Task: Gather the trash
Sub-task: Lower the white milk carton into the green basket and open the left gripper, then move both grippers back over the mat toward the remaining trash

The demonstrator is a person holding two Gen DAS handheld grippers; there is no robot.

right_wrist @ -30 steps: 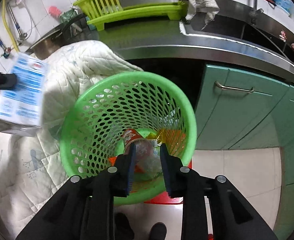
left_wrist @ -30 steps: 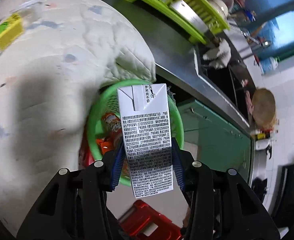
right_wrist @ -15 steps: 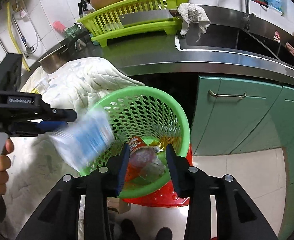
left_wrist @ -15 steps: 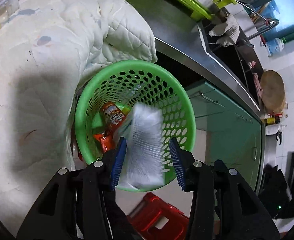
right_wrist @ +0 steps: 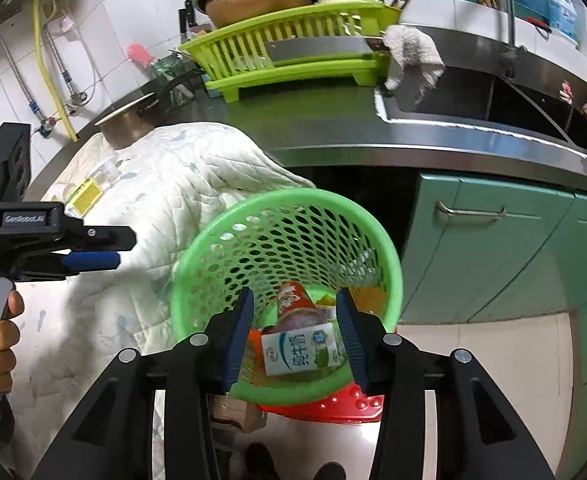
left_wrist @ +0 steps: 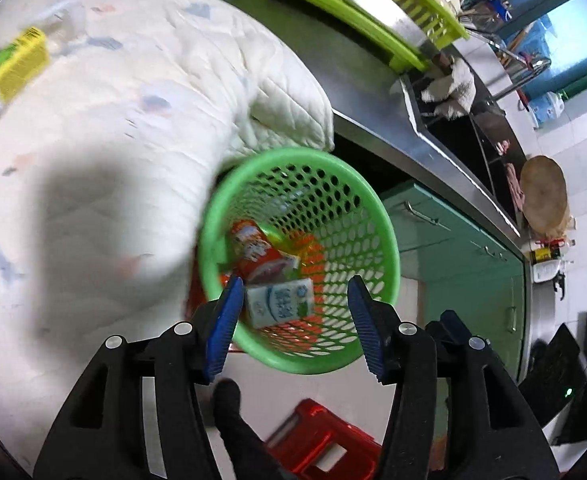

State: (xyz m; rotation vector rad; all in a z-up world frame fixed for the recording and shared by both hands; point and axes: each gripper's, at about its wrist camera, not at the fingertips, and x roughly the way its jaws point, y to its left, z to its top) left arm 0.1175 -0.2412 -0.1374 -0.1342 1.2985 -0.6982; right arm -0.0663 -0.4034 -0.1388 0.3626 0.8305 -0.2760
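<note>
A green perforated trash basket stands beside the quilt-covered table. A white milk carton lies inside it on an orange snack can and other wrappers. My left gripper is open and empty above the basket; it also shows at the left of the right wrist view. My right gripper is open and empty over the basket's near rim. A bottle with a yellow label lies on the quilt.
A white quilt covers the table on the left. A steel counter holds a lime dish rack and a sink with a rag. Green cabinets are on the right. A red stool is under the basket.
My left gripper opened and let go of the milk carton, which fell into the basket. The left gripper has drawn back. My right gripper has opened wider.
</note>
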